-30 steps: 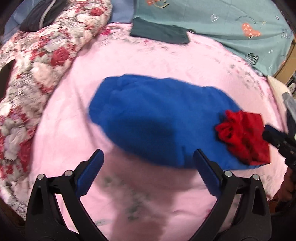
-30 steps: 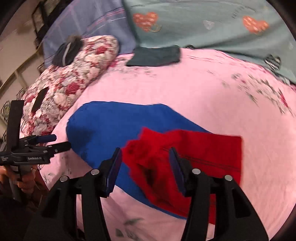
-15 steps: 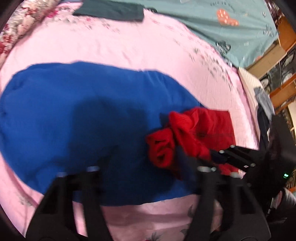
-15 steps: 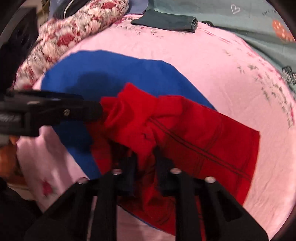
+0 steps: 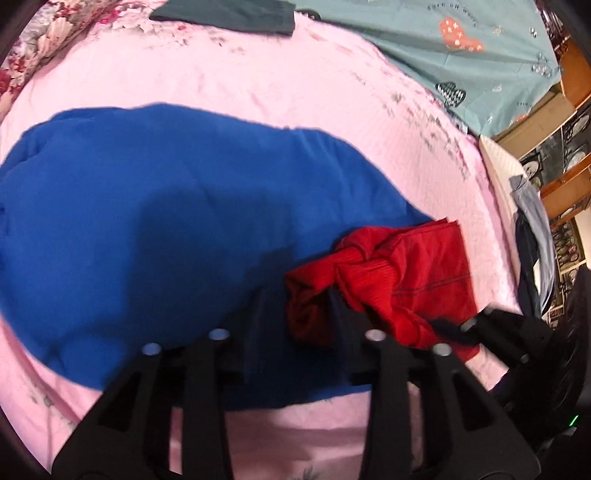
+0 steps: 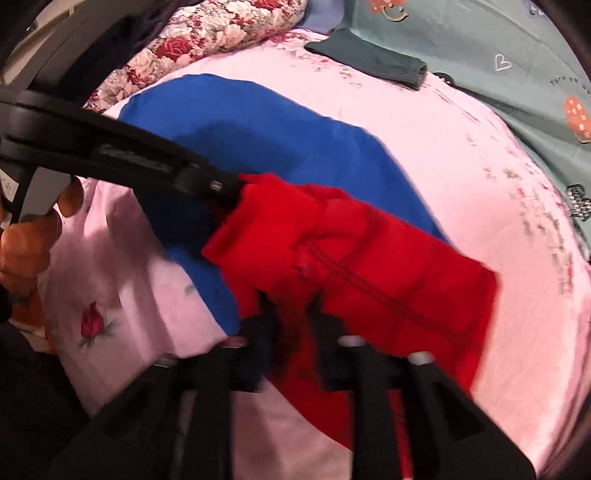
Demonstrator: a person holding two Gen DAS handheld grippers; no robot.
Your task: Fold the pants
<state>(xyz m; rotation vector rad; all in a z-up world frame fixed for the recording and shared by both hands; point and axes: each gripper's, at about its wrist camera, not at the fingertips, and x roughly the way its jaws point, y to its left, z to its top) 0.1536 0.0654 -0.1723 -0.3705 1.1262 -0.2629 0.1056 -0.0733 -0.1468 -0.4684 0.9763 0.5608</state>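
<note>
Lying on a blue cloth (image 5: 155, 221) spread over the pink floral bedsheet (image 5: 280, 81), the red pants (image 6: 369, 273) are bunched at one end and flatter toward the other, partly overhanging the cloth onto the sheet. The left gripper (image 5: 295, 314) has a clump of the bunched red fabric between its fingers, with the jaws part-way closed around it — they have just opened slightly. The right gripper (image 6: 291, 314) also has red fabric between its fingers; its jaws have just been opening, and whether the pads press on the fabric cannot be told, since folds hide the fingertips. In the right wrist view, the left gripper's black arm crosses the frame from the left and covers part of the blue cloth; the hand (image 6: 26, 243) holding it shows at the frame edge. Surrounding items: a folded dark green garment (image 6: 369, 59) at the far edge of the sheet, a teal sheet with heart prints (image 5: 461, 48) beyond it, a rose-patterned quilt (image 6: 221, 26) at the far left, and wooden furniture (image 5: 569, 74) past the bed's right side.
</note>
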